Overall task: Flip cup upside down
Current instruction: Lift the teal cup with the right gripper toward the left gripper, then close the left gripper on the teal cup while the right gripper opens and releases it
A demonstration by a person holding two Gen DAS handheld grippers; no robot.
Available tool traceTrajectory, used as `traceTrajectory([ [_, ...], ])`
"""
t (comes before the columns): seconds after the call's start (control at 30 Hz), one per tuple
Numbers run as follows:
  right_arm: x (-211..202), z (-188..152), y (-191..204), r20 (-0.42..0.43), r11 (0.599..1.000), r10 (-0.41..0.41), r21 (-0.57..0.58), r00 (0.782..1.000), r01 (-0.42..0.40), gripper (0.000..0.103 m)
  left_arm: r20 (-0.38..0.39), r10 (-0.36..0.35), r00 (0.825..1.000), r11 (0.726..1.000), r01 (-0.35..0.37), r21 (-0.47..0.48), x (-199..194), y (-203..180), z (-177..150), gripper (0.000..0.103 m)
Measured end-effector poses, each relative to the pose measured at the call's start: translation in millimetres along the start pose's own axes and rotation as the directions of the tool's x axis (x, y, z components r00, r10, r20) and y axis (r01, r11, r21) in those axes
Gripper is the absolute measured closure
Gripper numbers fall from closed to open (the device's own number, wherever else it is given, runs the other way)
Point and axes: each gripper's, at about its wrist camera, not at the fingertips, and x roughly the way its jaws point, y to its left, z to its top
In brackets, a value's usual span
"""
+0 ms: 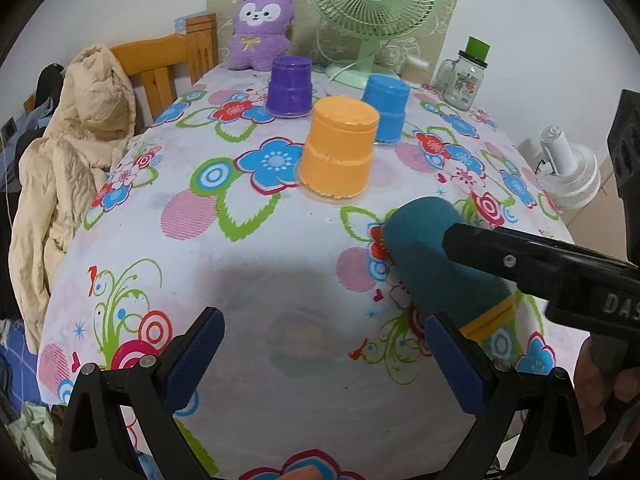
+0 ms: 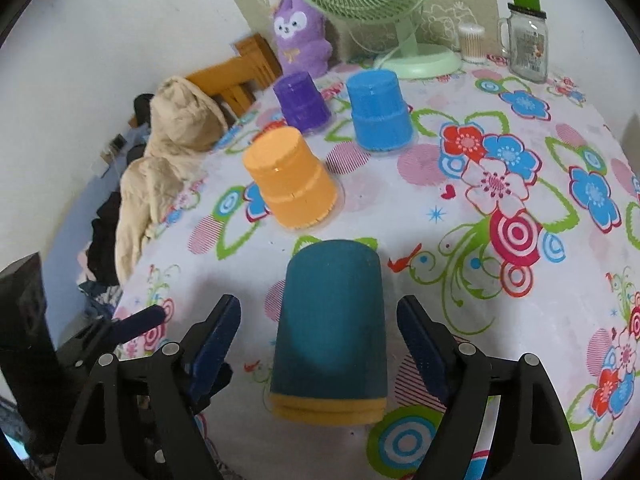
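On the flower-printed tablecloth [image 2: 500, 184], near its front edge, the teal cup [image 2: 332, 328] stands base-up with its yellow rim band at the cloth; the flip therefore appears done, or all but done. The right gripper [image 2: 320, 340] straddles this cup with its tongs apart, each blue pad showing a clear gap to the cup wall, so nothing is clamped. Whether the cup sits fully flat cannot be judged from the lower rim, which is slightly blurred. What seems left is only to draw the gripper clear without nudging the cup.

The left gripper [image 1: 322, 354] hovers over bare cloth just beside the teal cup, its tongs wide apart and empty.

Three other cups already stand inverted farther back: an orange cup [image 2: 290, 178] nearest, a blue cup [image 2: 378, 110] and a purple cup [image 2: 302, 102] behind it, all well apart from the teal one.

Along the back edge stand a purple plush toy [image 1: 260, 26], a pale green desk fan [image 1: 370, 12] and a glass mug jar [image 2: 528, 46] with a printed label too small to read. The only legible writing is the moulded letters "DAS", cut off by the frame edge, on the right gripper's body in the left wrist view.
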Motion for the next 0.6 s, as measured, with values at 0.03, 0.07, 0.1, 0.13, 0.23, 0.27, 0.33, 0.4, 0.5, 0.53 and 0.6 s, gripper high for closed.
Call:
traceTrajectory([
  [0.03,-4,1,-2,0.007,1.0,-0.007,0.0,1.0,0.007,0.02,0.005,-0.004,1.0,1.0,0.004,-0.001,-1,-2,2,0.002],
  [0.07,-7,1,-5,0.016,1.0,-0.013,0.004,1.0,0.013,0.02,0.007,-0.006,1.0,1.0,0.006,-0.003,-2,-3,3,0.002],
  [0.1,-11,1,-7,0.025,1.0,-0.02,0.005,0.999,0.02,0.02,0.008,-0.008,1.0,1.0,0.008,-0.005,-2,-5,4,0.002],
  [0.13,-15,2,-10,0.033,1.0,-0.027,0.004,0.999,0.027,0.02,0.005,-0.008,1.0,1.0,0.008,-0.008,-2,-7,6,0.002],
  [0.23,-28,1,-17,0.065,0.998,-0.056,0.003,0.996,0.056,0.02,-0.001,-0.021,1.0,1.0,0.021,-0.008,0,-15,13,0.002],
  [0.27,-32,1,-20,0.07,0.998,-0.061,0.004,0.996,0.061,0.02,0.0,-0.028,1.0,1.0,0.028,-0.005,0,-19,16,0.002],
  [0.33,-37,-1,-26,0.079,0.997,-0.074,0.009,0.994,0.074,0.02,0.006,-0.038,0.999,0.999,0.038,0.005,0,-28,20,0.002],
  [0.4,-41,-3,-31,0.085,0.996,-0.091,0.01,0.992,0.091,0.02,0.01,-0.049,0.999,0.999,0.049,0.014,1,-36,24,0.002],
  [0.5,-48,-2,-37,0.103,0.995,-0.101,0.013,0.99,0.1,0.02,0.006,-0.06,0.998,0.998,0.06,0.033,6,-50,30,0.002],
  [0.53,-51,-2,-38,0.111,0.994,-0.108,0.009,0.988,0.108,0.02,0.002,-0.06,0.998,0.997,0.06,0.043,9,-56,32,0.002],
  [0.6,-56,-2,-41,0.122,0.992,-0.122,0.005,0.985,0.122,0.02,-0.004,-0.064,0.998,0.997,0.064,0.05,13,-63,35,0.002],
])
